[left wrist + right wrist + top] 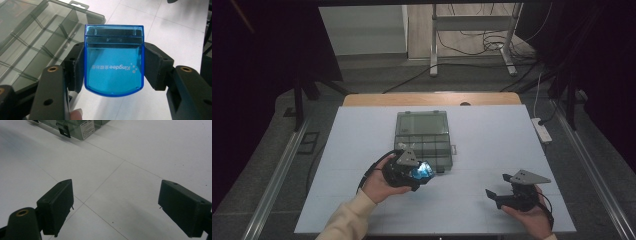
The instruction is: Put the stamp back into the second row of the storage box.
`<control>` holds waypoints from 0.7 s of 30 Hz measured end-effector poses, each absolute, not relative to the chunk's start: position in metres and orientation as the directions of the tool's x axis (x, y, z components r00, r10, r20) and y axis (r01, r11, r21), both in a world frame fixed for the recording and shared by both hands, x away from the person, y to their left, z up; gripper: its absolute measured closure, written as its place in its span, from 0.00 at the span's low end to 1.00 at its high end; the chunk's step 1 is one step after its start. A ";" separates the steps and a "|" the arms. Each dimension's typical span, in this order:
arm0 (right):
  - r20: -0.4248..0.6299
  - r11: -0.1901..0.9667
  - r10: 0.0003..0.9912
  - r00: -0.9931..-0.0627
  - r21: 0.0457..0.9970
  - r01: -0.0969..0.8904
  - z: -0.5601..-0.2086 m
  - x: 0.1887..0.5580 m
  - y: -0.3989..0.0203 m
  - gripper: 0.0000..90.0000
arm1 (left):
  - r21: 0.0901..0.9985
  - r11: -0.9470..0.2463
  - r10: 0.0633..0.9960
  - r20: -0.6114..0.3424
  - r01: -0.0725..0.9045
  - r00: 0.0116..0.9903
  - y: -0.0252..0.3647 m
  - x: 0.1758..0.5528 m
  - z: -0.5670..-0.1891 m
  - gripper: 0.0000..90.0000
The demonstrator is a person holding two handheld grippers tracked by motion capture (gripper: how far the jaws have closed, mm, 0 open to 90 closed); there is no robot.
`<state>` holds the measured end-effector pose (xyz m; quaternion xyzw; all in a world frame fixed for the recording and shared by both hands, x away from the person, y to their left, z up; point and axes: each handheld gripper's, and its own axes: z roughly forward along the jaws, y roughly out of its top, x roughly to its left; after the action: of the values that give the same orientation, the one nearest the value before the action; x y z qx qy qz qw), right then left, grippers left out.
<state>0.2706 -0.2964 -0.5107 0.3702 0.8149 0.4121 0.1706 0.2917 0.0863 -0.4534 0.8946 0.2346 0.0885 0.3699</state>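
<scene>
A translucent blue box is clamped between the two black pads of the left gripper, one pad pressed flat against each of its side walls, so that the jaws are closed on it as far as its width allows. In the high view the left gripper is held over the middle of the table, just off the near edge of a smoke-tinted organiser case, and the blue box is seen at its tip as a bright glint with no detail. White mirrored lettering is carried on the box's lower face, and a darker, stepped band runs across its upper end; what lies inside cannot be made out. In the left gripper view, the case's compartments are seen beyond the left jaw, partly cut off by the frame, with nothing discernible in them. The right gripper is held with its jaws wide apart, nothing between them, above bare table near the front right corner. A corner of the case with a latch and a label too small to read is shown at the top edge of the right gripper view.
</scene>
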 end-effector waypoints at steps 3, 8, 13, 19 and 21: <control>0.028 0.386 0.745 -0.667 0.797 0.464 -0.511 0.271 -0.297 0.15 | 0.708 -0.605 0.498 -0.019 0.363 0.867 0.088 0.294 -0.453 0.46; 0.030 0.386 0.745 -0.667 0.796 0.466 -0.511 0.271 -0.296 0.15 | 0.713 -0.593 0.514 -0.023 0.375 0.858 0.090 0.299 -0.452 0.46; 0.030 0.385 0.745 -0.666 0.797 0.466 -0.511 0.271 -0.296 0.15 | 0.717 -0.579 0.535 -0.026 0.389 0.845 0.092 0.306 -0.451 0.46; 0.028 0.386 0.746 -0.665 0.796 0.466 -0.511 0.271 -0.297 0.15 | 0.716 -0.578 0.542 -0.024 0.393 0.840 0.090 0.317 -0.450 0.46; 0.032 0.381 0.746 -0.665 0.798 0.466 -0.511 0.271 -0.297 0.15 | 0.718 -0.574 0.546 -0.024 0.394 0.838 0.090 0.321 -0.450 0.46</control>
<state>0.2709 -0.2975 -0.5110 0.3724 0.8137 0.4130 0.1693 0.3211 0.0901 -0.4495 0.8814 0.2665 0.1004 0.3768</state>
